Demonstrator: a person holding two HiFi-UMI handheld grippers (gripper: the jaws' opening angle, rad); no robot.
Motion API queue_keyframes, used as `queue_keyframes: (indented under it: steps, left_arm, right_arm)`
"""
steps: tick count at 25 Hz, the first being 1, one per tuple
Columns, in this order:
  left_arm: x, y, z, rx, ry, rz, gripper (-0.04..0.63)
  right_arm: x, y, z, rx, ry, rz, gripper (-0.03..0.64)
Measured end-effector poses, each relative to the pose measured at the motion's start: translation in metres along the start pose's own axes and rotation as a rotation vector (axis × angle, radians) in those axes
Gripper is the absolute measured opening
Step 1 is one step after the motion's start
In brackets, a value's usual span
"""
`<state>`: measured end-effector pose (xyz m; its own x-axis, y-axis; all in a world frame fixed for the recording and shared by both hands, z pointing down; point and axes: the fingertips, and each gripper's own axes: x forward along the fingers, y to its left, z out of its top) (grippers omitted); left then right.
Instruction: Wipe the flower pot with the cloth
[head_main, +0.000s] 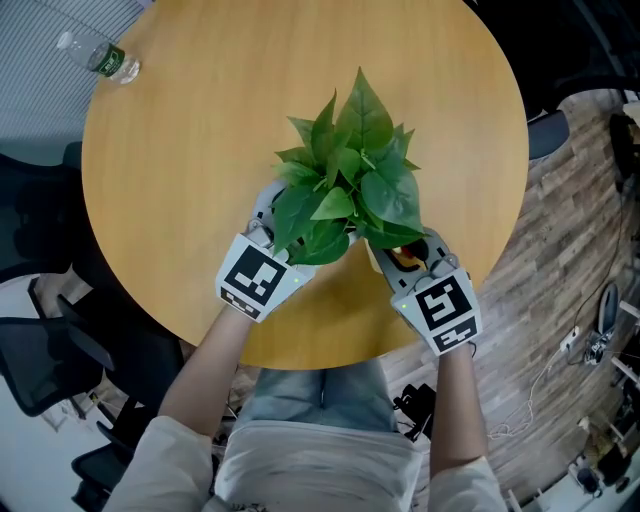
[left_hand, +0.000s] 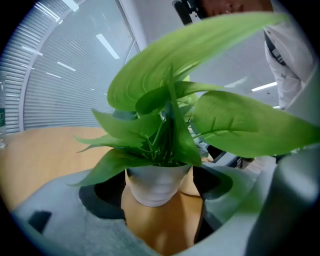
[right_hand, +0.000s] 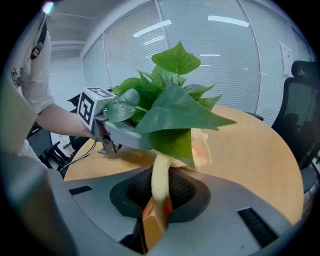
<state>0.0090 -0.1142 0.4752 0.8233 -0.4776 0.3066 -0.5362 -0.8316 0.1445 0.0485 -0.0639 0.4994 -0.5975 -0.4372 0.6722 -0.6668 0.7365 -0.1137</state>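
A leafy green plant (head_main: 350, 180) stands in a small white pot (left_hand: 156, 181) on the round wooden table (head_main: 190, 150). My left gripper (left_hand: 159, 199) is open, its wide jaws on either side of the pot, close to the rim. In the head view it sits at the plant's left (head_main: 265, 235), and the leaves hide the pot there. My right gripper (right_hand: 157, 212) is shut on a pale yellow cloth (right_hand: 160, 187) that runs up under the leaves toward the pot. In the head view the right gripper (head_main: 402, 255) is at the plant's right.
A plastic water bottle (head_main: 100, 57) lies at the table's far left edge. Dark office chairs (head_main: 50, 365) stand left of the table, and another chair (right_hand: 305, 100) is beyond it. Cables lie on the wood-pattern floor (head_main: 560, 300) at the right.
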Motion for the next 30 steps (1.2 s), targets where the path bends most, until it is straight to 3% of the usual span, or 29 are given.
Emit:
queue_keyframes:
  steps: [6,10,14,21,24,27,30]
  left_arm:
    - [-0.003,0.001,-0.004,-0.033,0.002,0.146,0.426]
    - [-0.001,-0.001,-0.01,-0.041,0.029,0.181,0.425]
    - [-0.004,-0.002,-0.009,-0.016,0.014,0.132,0.426]
    - [-0.018,-0.004,-0.001,0.054,-0.017,-0.039,0.426]
    - [-0.022,-0.003,0.001,0.051,-0.027,-0.102,0.423]
    - [-0.023,0.001,0.001,0.009,-0.017,-0.108,0.381]
    - [-0.023,0.003,0.001,0.033,-0.033,-0.097,0.356]
  right_arm:
    - [-0.005,-0.018,0.004,-0.004,0.008,-0.042,0.054]
    - [-0.01,-0.026,0.006,-0.003,0.007,-0.06,0.054]
    - [-0.01,-0.025,0.004,0.001,0.004,-0.059,0.054]
    - [-0.011,-0.036,0.006,-0.037,0.009,-0.055,0.054]
    - [-0.008,-0.045,0.013,-0.048,0.002,-0.057,0.054]
    - [-0.002,-0.042,0.022,-0.081,0.011,-0.033,0.054]
    - [0.002,-0.038,0.023,-0.112,0.029,-0.027,0.054]
